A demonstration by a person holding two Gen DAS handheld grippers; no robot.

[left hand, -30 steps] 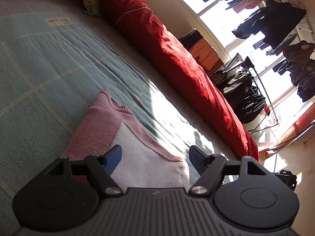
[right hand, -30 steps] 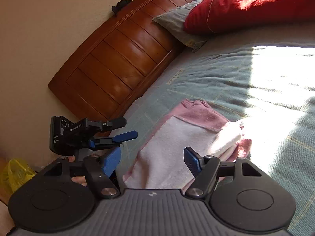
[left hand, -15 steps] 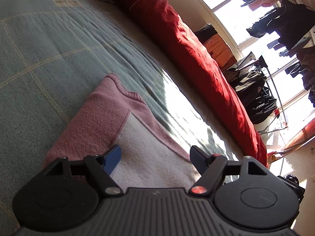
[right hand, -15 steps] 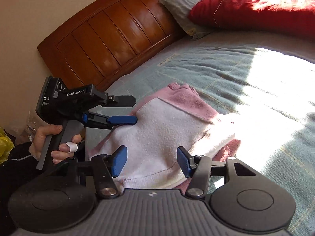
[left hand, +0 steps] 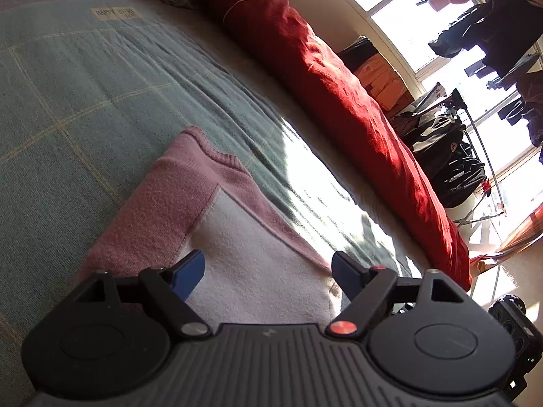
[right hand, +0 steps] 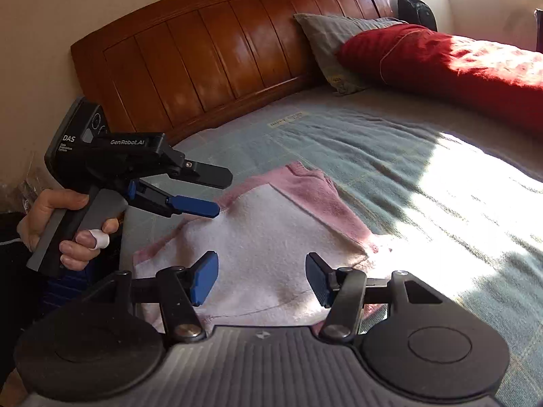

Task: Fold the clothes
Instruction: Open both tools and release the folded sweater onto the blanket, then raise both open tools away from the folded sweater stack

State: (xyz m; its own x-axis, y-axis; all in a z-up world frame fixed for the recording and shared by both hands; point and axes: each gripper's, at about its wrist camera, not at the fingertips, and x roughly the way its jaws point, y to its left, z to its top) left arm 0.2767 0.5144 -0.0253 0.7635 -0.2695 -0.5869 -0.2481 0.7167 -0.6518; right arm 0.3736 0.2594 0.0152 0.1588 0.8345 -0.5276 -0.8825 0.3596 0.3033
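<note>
Both tools are over the bed now, and neither holds anything. The left tool [left hand: 268, 271] has its blue-padded fingers [left hand: 190, 273] spread wide, empty, right above the near edge of the pink and white garment [left hand: 237, 244]. That garment lies folded flat on the green checked blanket [left hand: 85, 101], pink collar end toward the headboard [right hand: 210, 54]. In the right wrist view, the right tool [right hand: 261, 279] also stands parted, nothing between its pads, just above the white panel. The left tool shows there too, gripped in a hand [right hand: 64, 227], tips over the garment's left edge. A red duvet [left hand: 339, 101] runs along the far side, with a grey pillow [right hand: 332, 44] beside it.
</note>
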